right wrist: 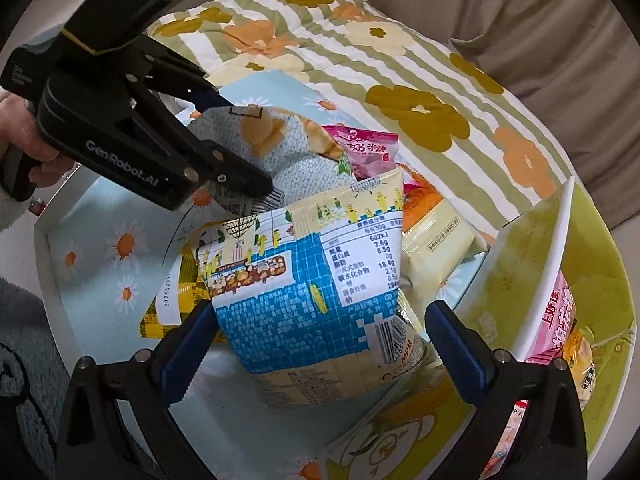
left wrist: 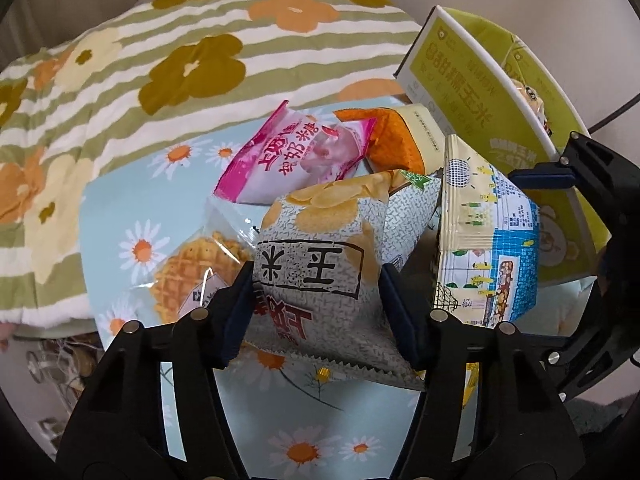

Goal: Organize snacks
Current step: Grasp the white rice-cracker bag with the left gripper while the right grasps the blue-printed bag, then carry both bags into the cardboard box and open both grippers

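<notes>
- Two-handedly working through a heap of snacks, pointing both tools steeply down at a daisy-print tray [right wrist: 44,248].
- Pinching a grey chip bag [left wrist: 320,248] in the left gripper [left wrist: 320,308], pressing dark blue pads against both its sides, low and centre in the left wrist view.
- Holding that bag tilted, its zigzag seam hanging toward the bottom of the frame, clear of the daisy print below.
- Showing up again at upper left of the right wrist view, clamped in black fingers with a person's hand [right wrist: 24,136] wrapping the handle at the left edge.
- Straddling a blue-and-yellow packet [right wrist: 312,280] with the right gripper [right wrist: 320,340], jaws standing wide on either side of it at lower centre; whether the pads are actually pressing it cannot be told.
- Standing that packet on end, nutrition panel and barcode facing the camera, just beside the grey bag.
- Crowding the tray behind them: a pink packet [left wrist: 292,156], an orange packet [left wrist: 392,136] and a clear-wrapped waffle [left wrist: 200,276] at the left pad's outer side.
- Leaning a green box [right wrist: 532,272] at the right of both views, keeping another pink packet [right wrist: 556,320] inside it.
- Spreading a striped flower blanket [left wrist: 120,80] across the upper part of both frames, behind the tray.
</notes>
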